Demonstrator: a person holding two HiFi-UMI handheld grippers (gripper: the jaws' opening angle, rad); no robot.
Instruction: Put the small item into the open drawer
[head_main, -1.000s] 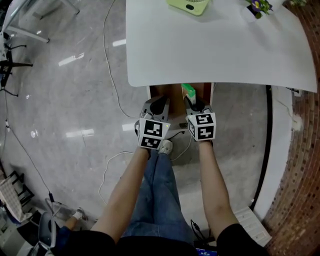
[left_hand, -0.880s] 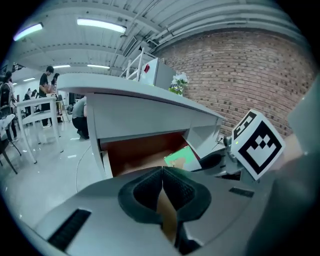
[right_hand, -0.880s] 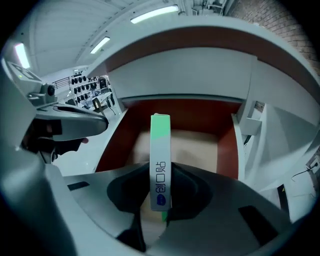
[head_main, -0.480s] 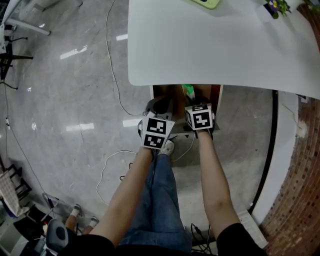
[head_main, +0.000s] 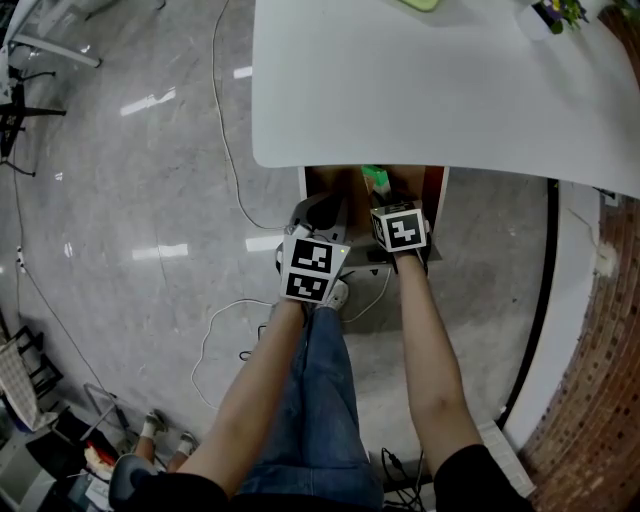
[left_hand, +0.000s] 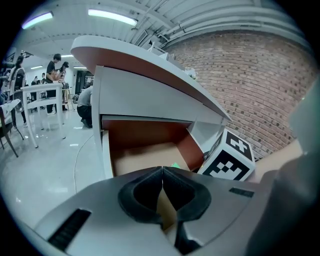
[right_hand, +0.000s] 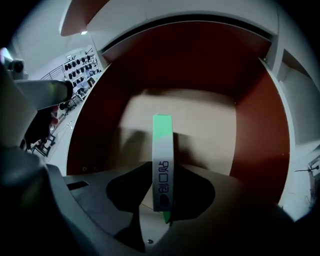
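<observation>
The small item is a slim green and white box (right_hand: 162, 140) (head_main: 375, 179). It stands on edge between the jaws of my right gripper (right_hand: 162, 170) (head_main: 386, 198). Those jaws have just been opening a little, and both pads still lie against the box. Its far green end reaches down to the pale floor of the open drawer (right_hand: 205, 125) (head_main: 335, 184) (left_hand: 145, 152). The drawer has red-brown walls and sits under the white table (head_main: 420, 90). My left gripper (left_hand: 162, 172) (head_main: 318, 212) hangs shut and empty at the drawer's front left.
The white table edge overhangs the drawer's back. Cables (head_main: 222, 150) trail over the glossy grey floor at the left. A brick wall (head_main: 600, 400) runs along the right. The person's legs (head_main: 320, 390) stand just before the drawer. People (left_hand: 56, 65) stand far off.
Both grippers have sunk toward the drawer. The right one has tipped more steeply down and carried the box inside the drawer. The left gripper stays shut.
</observation>
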